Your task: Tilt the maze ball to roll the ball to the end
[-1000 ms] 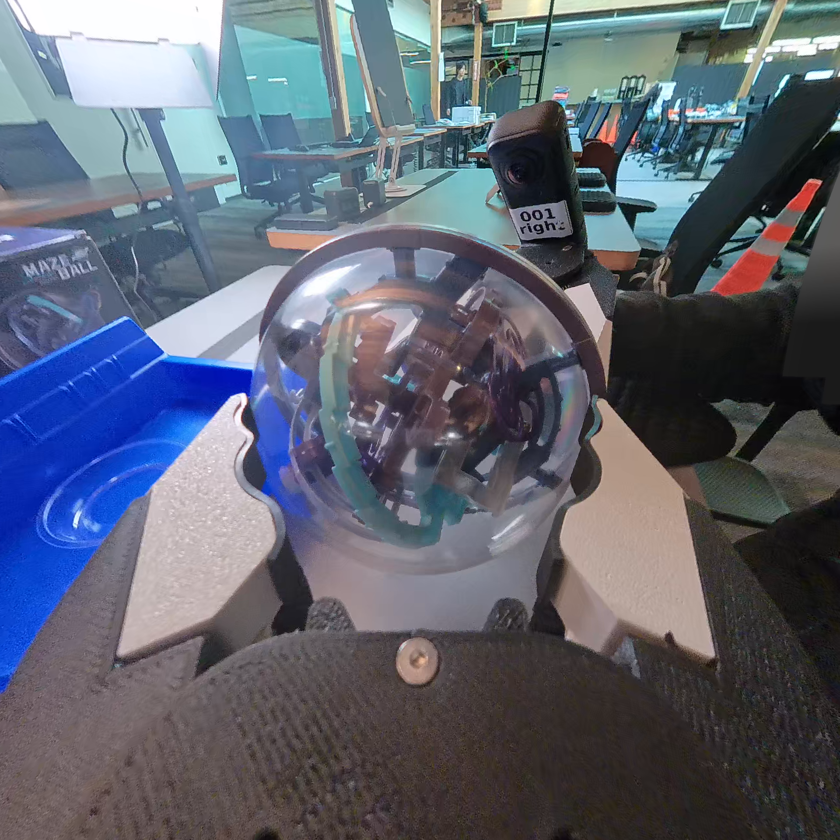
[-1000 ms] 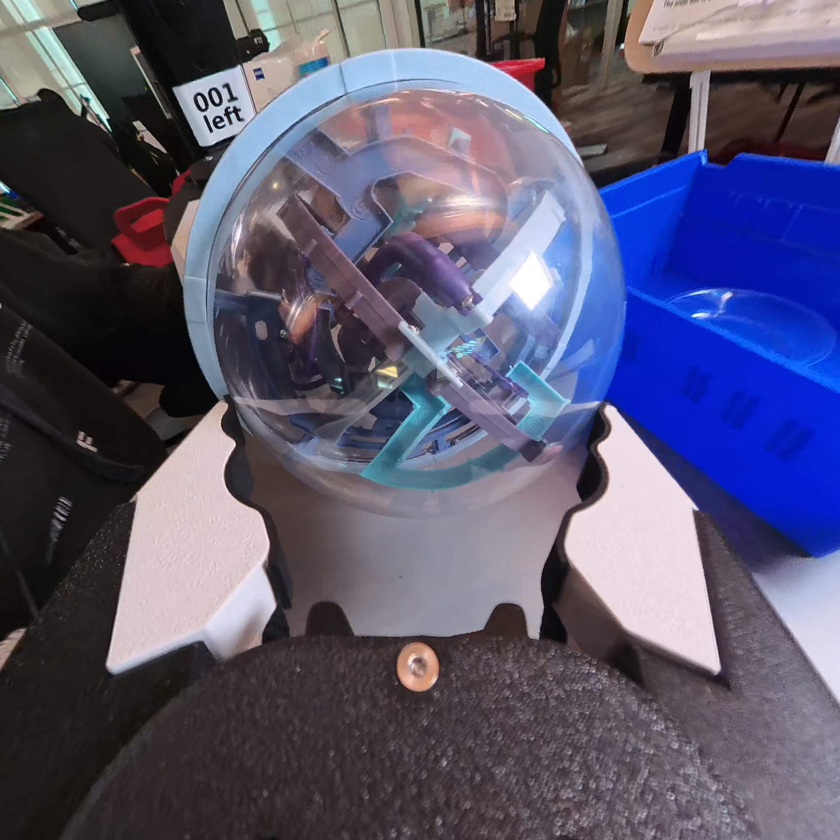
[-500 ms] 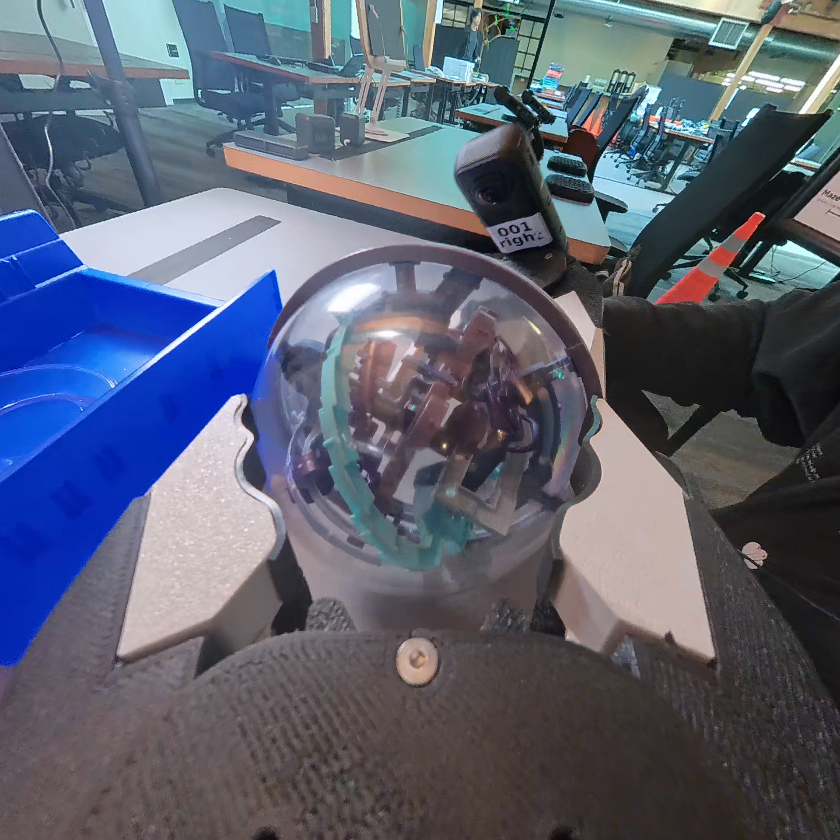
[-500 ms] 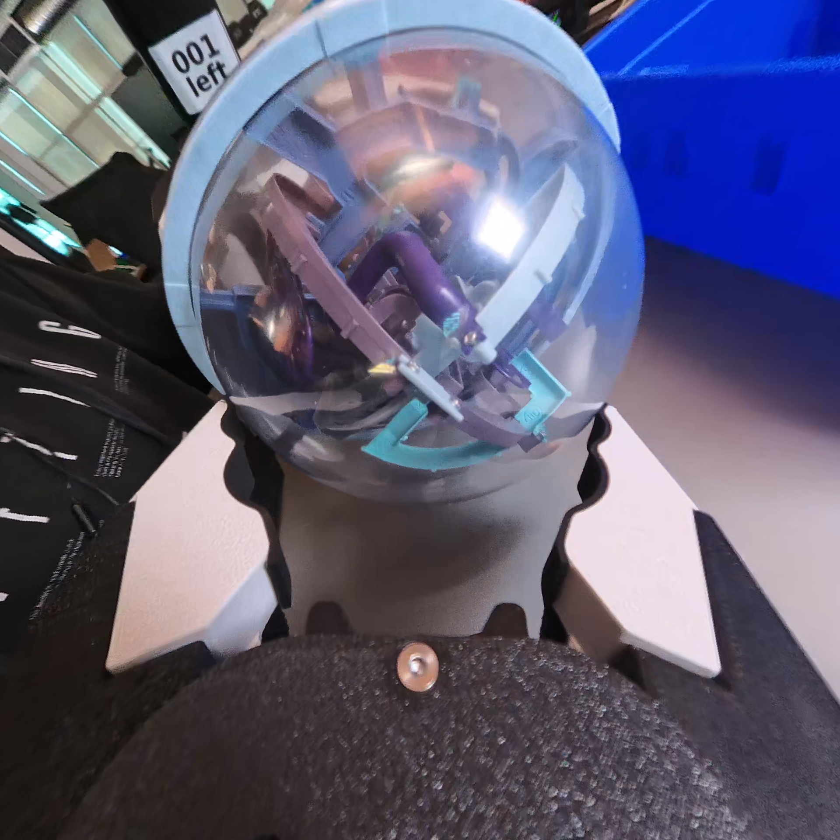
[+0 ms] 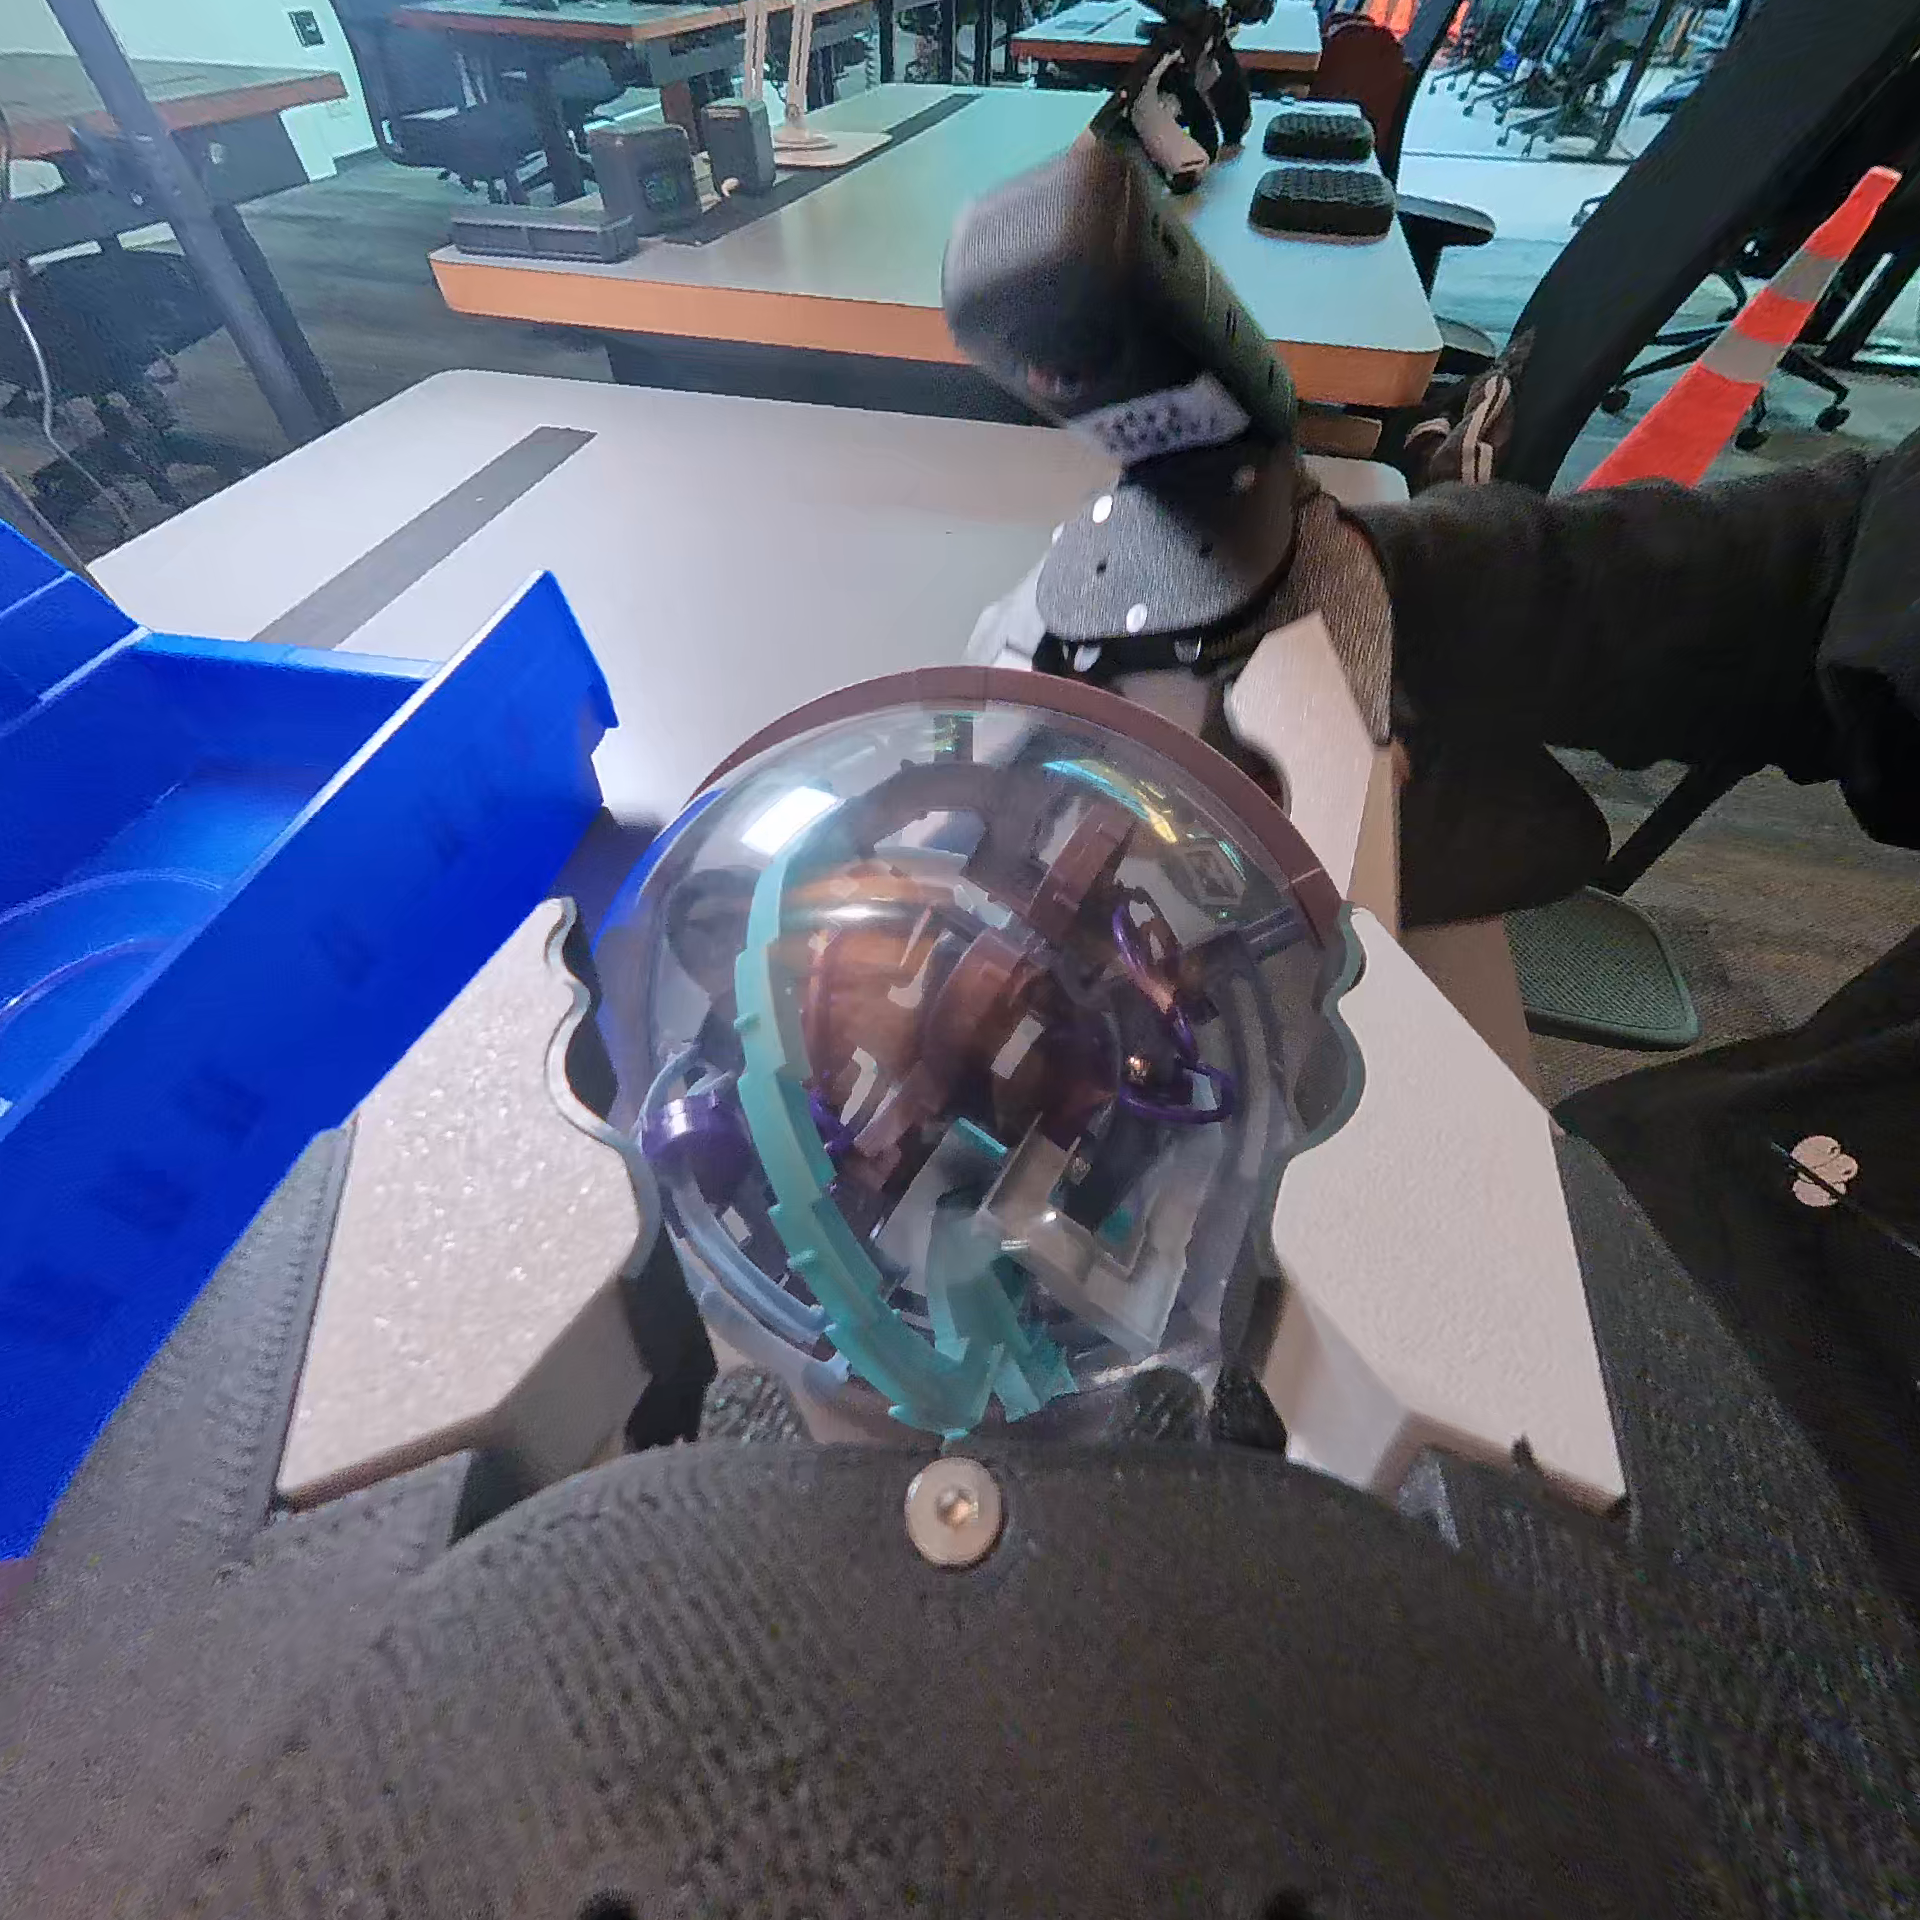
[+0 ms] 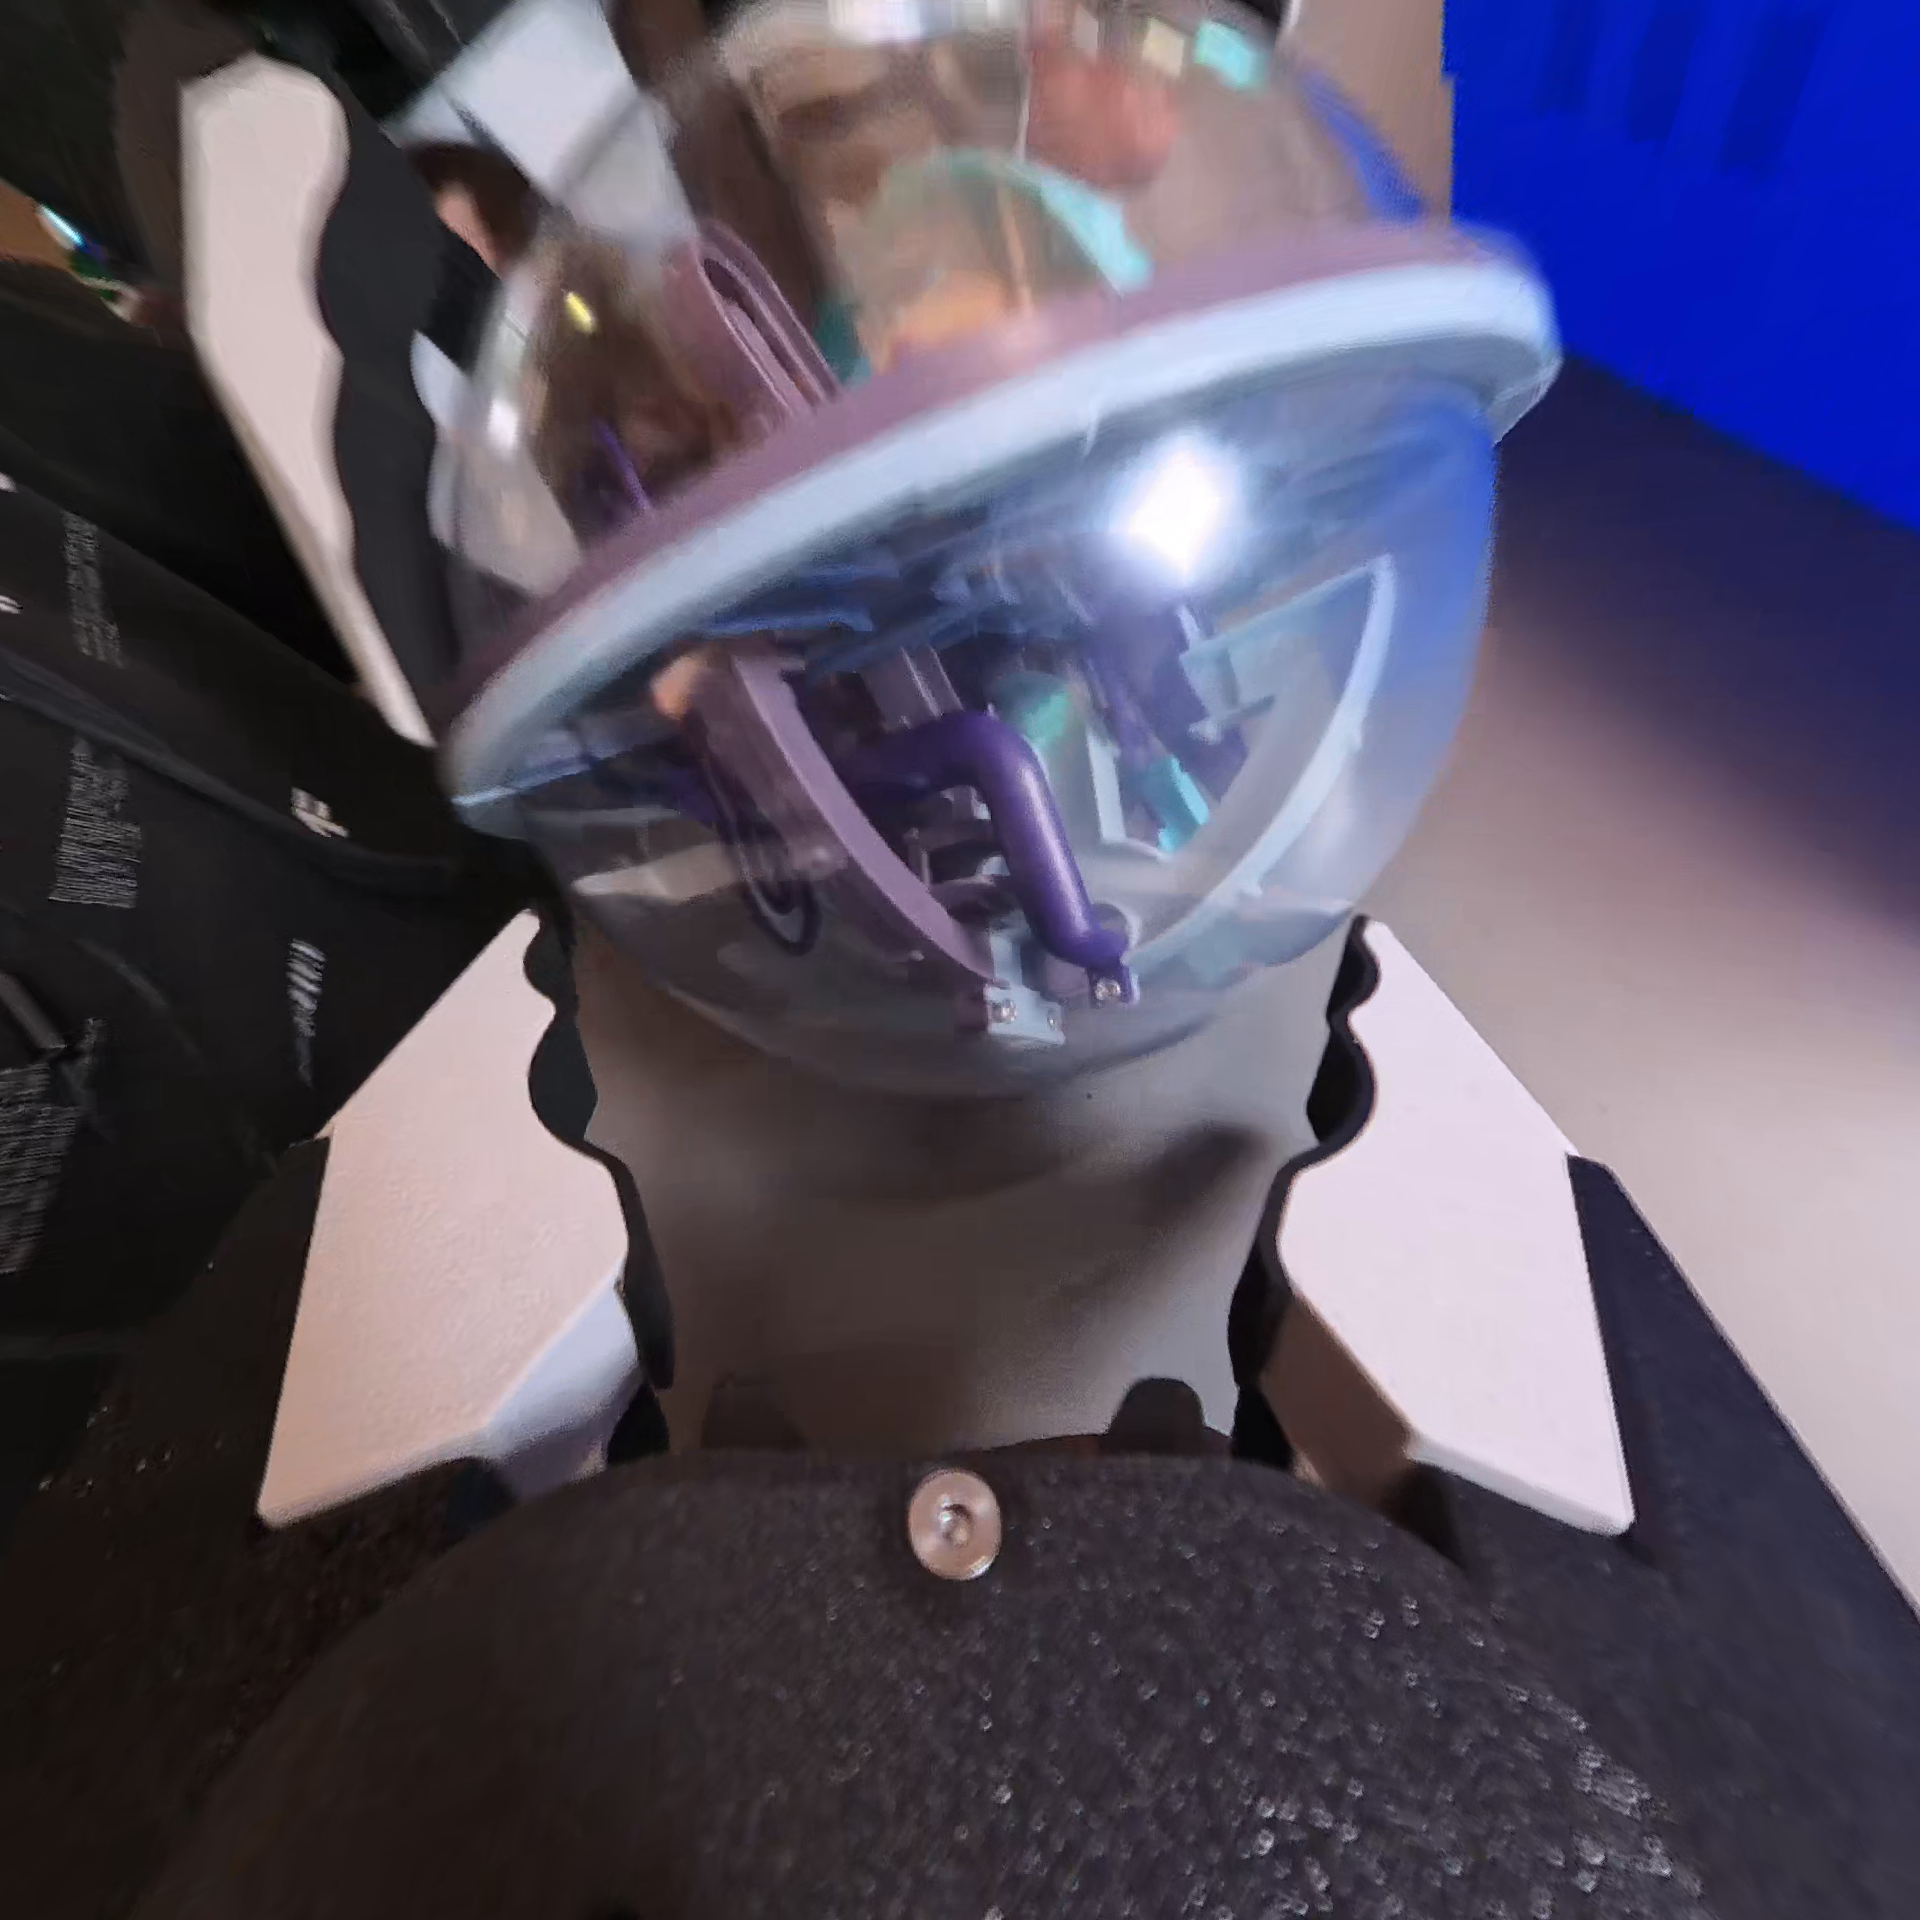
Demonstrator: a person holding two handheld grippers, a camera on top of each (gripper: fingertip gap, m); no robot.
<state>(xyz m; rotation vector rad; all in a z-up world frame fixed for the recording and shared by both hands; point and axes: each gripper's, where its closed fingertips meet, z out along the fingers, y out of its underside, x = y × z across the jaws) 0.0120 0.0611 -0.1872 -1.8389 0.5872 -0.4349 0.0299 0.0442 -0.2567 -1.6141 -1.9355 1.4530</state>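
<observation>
In the left wrist view the maze ball (image 5: 956, 1049) sits wedged between the left gripper (image 5: 951, 1081)'s two white fingers (image 5: 457, 1174), which pinch its sides, with its brown seam ring arching over the far top; beside it on the left a blue bin (image 5: 312, 831) holds a clear plastic dome, and the right gripper (image 5: 1195, 582) meets the ball's far side. In the right wrist view the ball (image 6: 987, 644) hangs above the gap of the right gripper (image 6: 956, 1091), its pale blue ring tilted up to the right. The fingers stand wide at its lower half, and I cannot tell whether they grip it.

Blue bin (image 5: 260, 935) (left), crowding table (image 5: 727, 540)
</observation>
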